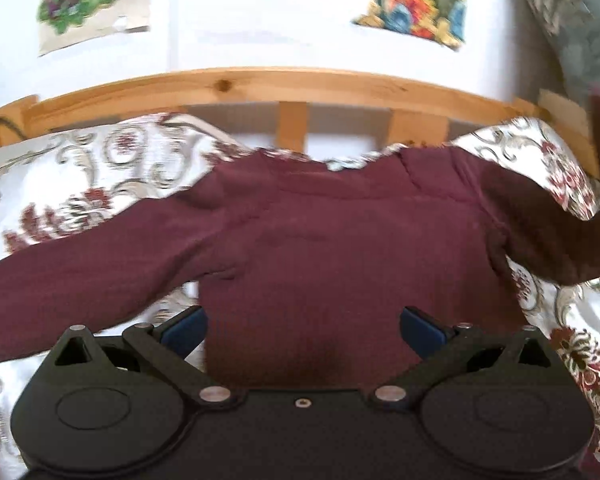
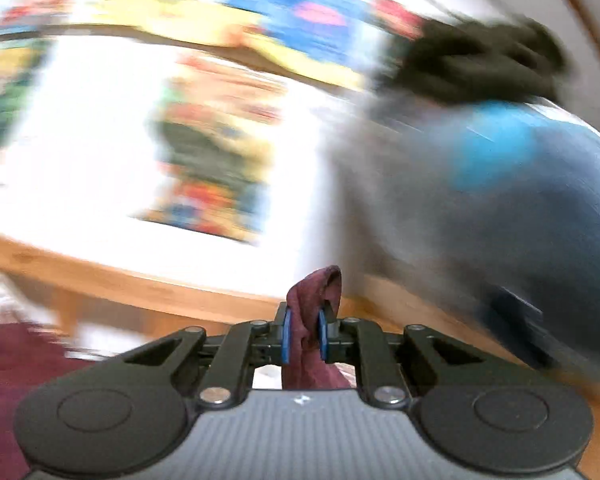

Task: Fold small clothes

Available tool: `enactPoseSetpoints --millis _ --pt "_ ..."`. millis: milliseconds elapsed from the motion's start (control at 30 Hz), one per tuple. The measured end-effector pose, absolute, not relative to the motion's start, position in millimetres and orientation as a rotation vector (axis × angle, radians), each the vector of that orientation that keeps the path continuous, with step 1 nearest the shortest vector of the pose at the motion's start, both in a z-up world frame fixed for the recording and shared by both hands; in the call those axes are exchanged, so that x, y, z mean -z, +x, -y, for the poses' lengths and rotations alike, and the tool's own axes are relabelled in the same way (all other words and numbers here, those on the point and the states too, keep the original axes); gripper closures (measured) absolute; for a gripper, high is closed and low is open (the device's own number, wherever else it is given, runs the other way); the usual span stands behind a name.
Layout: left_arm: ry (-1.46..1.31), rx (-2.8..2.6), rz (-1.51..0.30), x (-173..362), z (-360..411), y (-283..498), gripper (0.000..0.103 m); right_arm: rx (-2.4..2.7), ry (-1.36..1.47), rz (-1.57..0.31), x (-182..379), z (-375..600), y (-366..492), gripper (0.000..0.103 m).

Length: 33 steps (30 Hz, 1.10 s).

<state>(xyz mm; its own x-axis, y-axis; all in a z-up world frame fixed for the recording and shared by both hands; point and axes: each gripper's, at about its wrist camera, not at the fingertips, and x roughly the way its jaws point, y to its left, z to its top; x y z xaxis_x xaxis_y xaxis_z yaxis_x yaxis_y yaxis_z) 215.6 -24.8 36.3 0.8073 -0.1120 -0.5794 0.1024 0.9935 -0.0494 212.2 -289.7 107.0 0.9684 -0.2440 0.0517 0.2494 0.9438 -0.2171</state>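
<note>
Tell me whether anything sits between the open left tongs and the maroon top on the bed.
Nothing visible does. The left tongs hang open right over the lower body of the maroon top, which lies spread on the floral bedspread. The right tongs already pinch a fold of it.

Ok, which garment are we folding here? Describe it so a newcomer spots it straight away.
Start at the wooden bed rail and look down onto the floral bedspread. The maroon long-sleeved top lies spread across it, the only plain dark item on that patterned cloth; the right gripper pinches a piece of it.
</note>
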Motion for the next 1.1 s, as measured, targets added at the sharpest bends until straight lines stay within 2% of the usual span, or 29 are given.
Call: enactPoseSetpoints --millis 267,367,567,600,667,700,733,800,833,933,1100 --pt "-0.136 0.027 -0.562 -37.4 -48.9 200.4 0.001 -0.164 -0.398 -0.050 -78.5 160.8 231.1 0.087" --pt "-0.199 0.001 -0.529 -25.7 -72.5 194.2 0.001 -0.245 -0.433 -0.120 -51.3 133.0 224.0 0.087" --pt "-0.250 0.000 -0.577 -5.8 -88.2 206.9 0.001 -0.366 -0.510 -0.254 -10.4 102.9 229.6 0.085" --pt "-0.250 0.005 -0.569 -4.1 -88.1 208.0 0.001 -0.384 -0.520 -0.272 -6.3 99.9 227.5 0.081" --pt "-0.251 0.021 -0.561 -1.5 -86.3 212.2 0.001 -0.431 -0.536 -0.309 -0.6 95.4 224.2 0.060" --pt "-0.253 0.030 -0.557 -0.5 -86.5 213.4 0.001 -0.458 -0.534 -0.326 0.0 94.5 221.1 0.042" --pt "-0.258 0.041 -0.551 0.6 -86.3 214.9 0.001 -0.477 -0.529 -0.336 -0.9 96.8 217.6 0.029" --pt "-0.274 0.067 -0.534 1.9 -86.2 218.1 0.001 -0.510 -0.520 -0.350 -4.8 105.7 209.2 0.018" --pt "-0.284 0.085 -0.521 2.7 -85.8 219.9 0.001 -0.505 -0.524 -0.354 -6.7 111.1 205.4 0.014" --pt "-0.300 0.130 -0.505 4.7 -79.9 228.4 0.001 -0.446 -0.515 -0.366 -14.6 135.2 201.4 0.010" --pt "-0.201 0.144 -0.564 22.2 -55.4 240.6 0.001 -0.211 -0.421 -0.400 -26.6 198.2 229.0 0.007"
